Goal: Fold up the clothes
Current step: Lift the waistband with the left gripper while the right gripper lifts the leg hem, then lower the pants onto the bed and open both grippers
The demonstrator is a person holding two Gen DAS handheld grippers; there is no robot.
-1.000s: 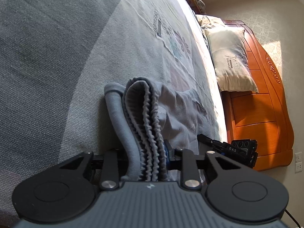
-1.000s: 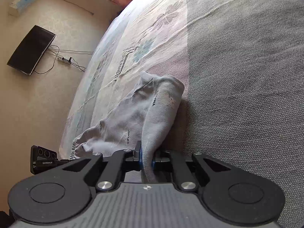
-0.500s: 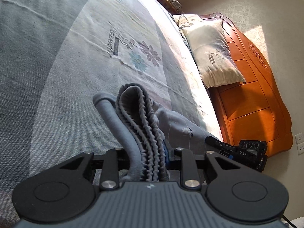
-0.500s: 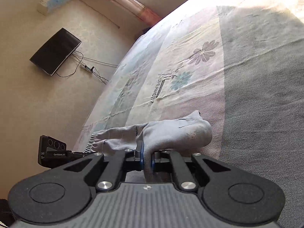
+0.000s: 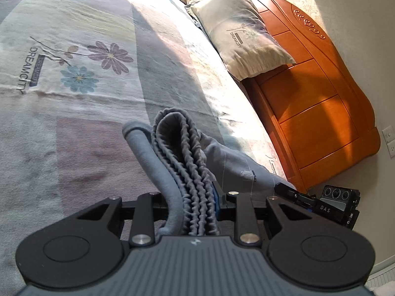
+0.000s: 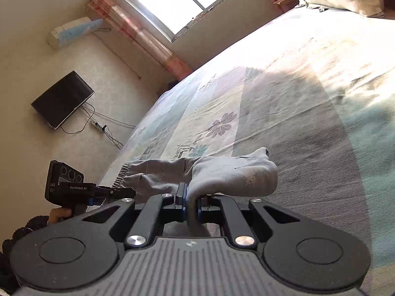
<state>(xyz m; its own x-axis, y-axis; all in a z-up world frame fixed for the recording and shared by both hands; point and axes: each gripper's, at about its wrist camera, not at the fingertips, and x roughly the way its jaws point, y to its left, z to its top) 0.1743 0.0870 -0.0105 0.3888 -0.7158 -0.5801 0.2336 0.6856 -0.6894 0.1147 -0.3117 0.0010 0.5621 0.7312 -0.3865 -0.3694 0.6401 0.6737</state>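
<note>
Grey cotton trousers with a ruched elastic waistband (image 5: pixel 182 162) are shown in the left view, clamped at the waistband in the left tongs (image 5: pixel 191 203) above the floral patchwork bed (image 5: pixel 74 79). In the right view, a leg end is pinched by the right tongs (image 6: pixel 191 203); both ends should be carried level and taut, so the fold is laid squarely.

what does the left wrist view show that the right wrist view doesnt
Only the left wrist view: the orange wooden headboard and the garment's ruffled elastic waistband clamped in the left tongs.

Only the right wrist view: the window, a black screen on the wall, and the right tongs pinching a smooth fold.

Both: the grey garment, the floral bedspread and a pillow.
</note>
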